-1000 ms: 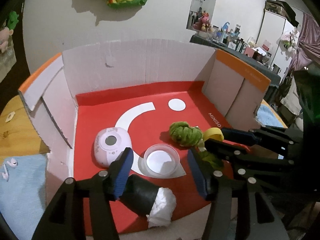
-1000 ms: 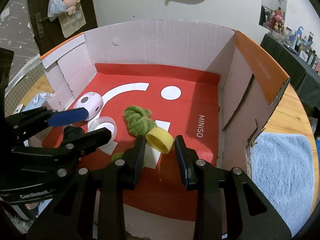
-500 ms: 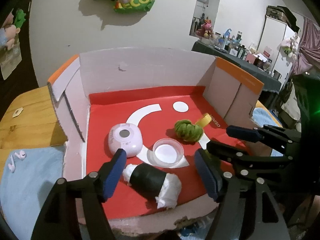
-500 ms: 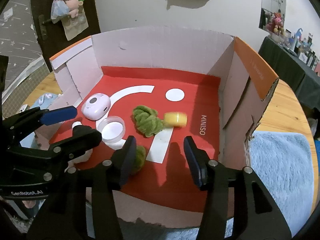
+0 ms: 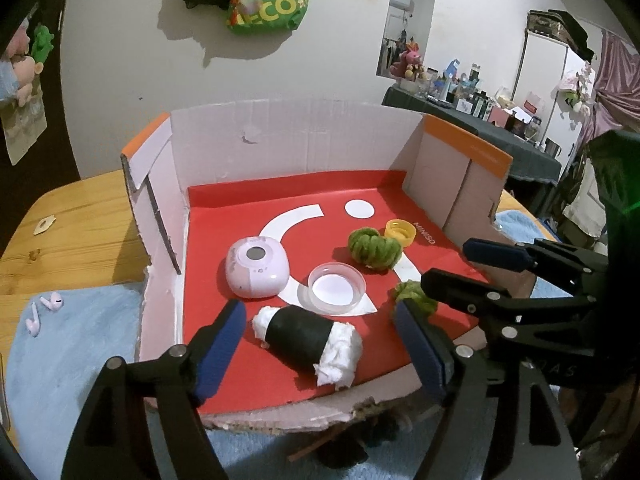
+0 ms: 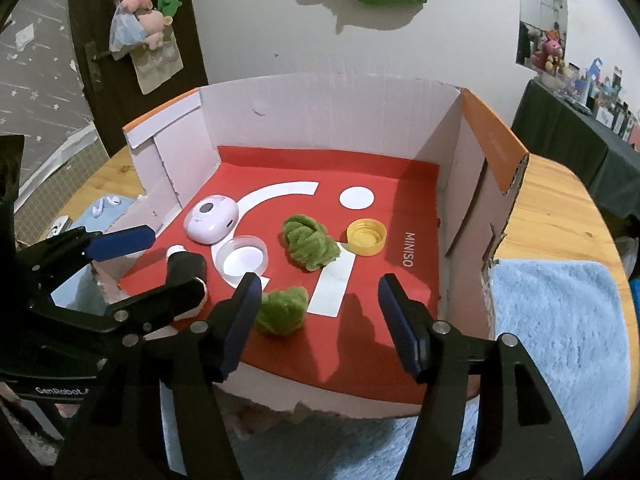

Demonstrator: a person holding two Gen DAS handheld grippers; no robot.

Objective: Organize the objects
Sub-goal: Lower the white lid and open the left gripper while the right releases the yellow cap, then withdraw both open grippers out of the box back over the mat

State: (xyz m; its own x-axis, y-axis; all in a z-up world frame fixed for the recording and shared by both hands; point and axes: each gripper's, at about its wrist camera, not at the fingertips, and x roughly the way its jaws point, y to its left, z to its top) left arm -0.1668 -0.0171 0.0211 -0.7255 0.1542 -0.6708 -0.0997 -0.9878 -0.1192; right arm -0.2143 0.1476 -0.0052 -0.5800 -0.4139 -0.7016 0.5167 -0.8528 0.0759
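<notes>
2 empty grippers [image 5: 320,344] [image 6: 318,320] face the MINISO-printed box [image 6: 408,250].

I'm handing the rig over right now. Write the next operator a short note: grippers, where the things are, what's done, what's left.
Left gripper: open, empty, at the box's near edge over the black-and-white plush roll.
Right gripper: open, empty, by the small green plush.
In the cardboard box: pink earbud case, clear round lid, large green plush, yellow bottle cap, open side up.
Outside: two pink earbuds on the blue towel left of the box.
Done: six items boxed.
Left: probably the earbuds.
</notes>
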